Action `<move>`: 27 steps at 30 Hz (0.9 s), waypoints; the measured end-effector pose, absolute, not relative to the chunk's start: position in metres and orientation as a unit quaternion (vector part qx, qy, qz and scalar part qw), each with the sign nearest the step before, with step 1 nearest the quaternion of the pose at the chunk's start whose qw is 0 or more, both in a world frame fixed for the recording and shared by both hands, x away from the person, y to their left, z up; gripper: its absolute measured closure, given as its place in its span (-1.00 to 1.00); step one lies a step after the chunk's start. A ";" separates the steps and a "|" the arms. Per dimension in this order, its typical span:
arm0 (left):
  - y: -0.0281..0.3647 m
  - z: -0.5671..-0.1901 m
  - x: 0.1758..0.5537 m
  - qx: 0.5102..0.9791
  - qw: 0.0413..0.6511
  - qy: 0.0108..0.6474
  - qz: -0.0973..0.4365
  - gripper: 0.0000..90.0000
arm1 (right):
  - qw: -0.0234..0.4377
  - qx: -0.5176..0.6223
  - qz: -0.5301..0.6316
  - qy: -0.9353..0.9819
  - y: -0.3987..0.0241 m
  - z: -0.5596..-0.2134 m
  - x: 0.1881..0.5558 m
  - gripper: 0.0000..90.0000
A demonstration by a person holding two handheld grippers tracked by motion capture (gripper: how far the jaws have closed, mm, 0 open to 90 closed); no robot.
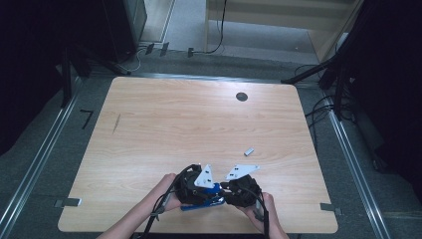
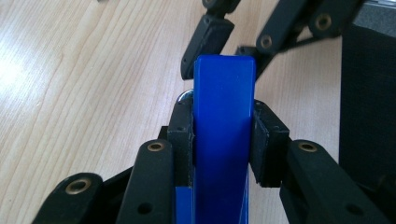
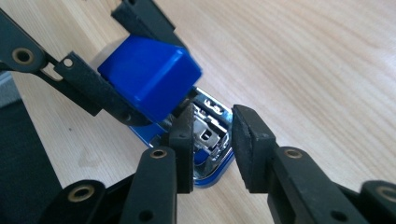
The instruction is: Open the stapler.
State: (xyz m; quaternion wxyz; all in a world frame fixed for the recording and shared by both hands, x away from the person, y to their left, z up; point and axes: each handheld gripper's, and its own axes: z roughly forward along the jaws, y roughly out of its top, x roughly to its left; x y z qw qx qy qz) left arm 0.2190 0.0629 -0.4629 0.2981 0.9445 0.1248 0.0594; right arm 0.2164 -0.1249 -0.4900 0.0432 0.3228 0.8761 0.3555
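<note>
Clamping the blue plastic stapler (image 2: pixel 223 140) between my left jaws, I have its raised top arm pinched flat on both sides, the pads of my left gripper (image 2: pixel 223 133) pressed right against it. That arm stands up edge-on in the left gripper view, with my right gripper (image 1: pixel 238 188) just beyond its tip. The stapler sits low over the pale wooden surface (image 1: pixel 199 119), near the edge closest to me, between both my hands in the high view.

From the right gripper view, the blue arm is lifted and the shiny metal staple channel (image 3: pixel 212 128) lies exposed beneath it on the blue base. My right jaws straddle the front end of that channel; one pad is against its side, the other stands just clear, so the right gripper is not squeezing anything.

Farther out on the surface, well apart from the stapler, lies a small grey metal strip (image 1: pixel 249 150).
</note>
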 end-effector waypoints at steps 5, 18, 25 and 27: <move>0.065 -0.461 0.219 0.943 0.303 0.124 0.056 0.49 | 0.049 0.330 0.368 0.868 -0.131 -0.486 0.219 0.60; 0.065 -0.460 0.216 0.944 0.302 0.121 0.064 0.49 | 0.043 0.319 0.345 0.882 -0.121 -0.496 0.224 0.73; 0.063 -0.459 0.213 0.944 0.298 0.122 0.074 0.49 | 0.033 0.315 0.324 0.891 -0.118 -0.498 0.225 0.80; 0.062 -0.458 0.211 0.944 0.295 0.122 0.078 0.49 | 0.038 0.312 0.313 0.896 -0.116 -0.496 0.224 0.81</move>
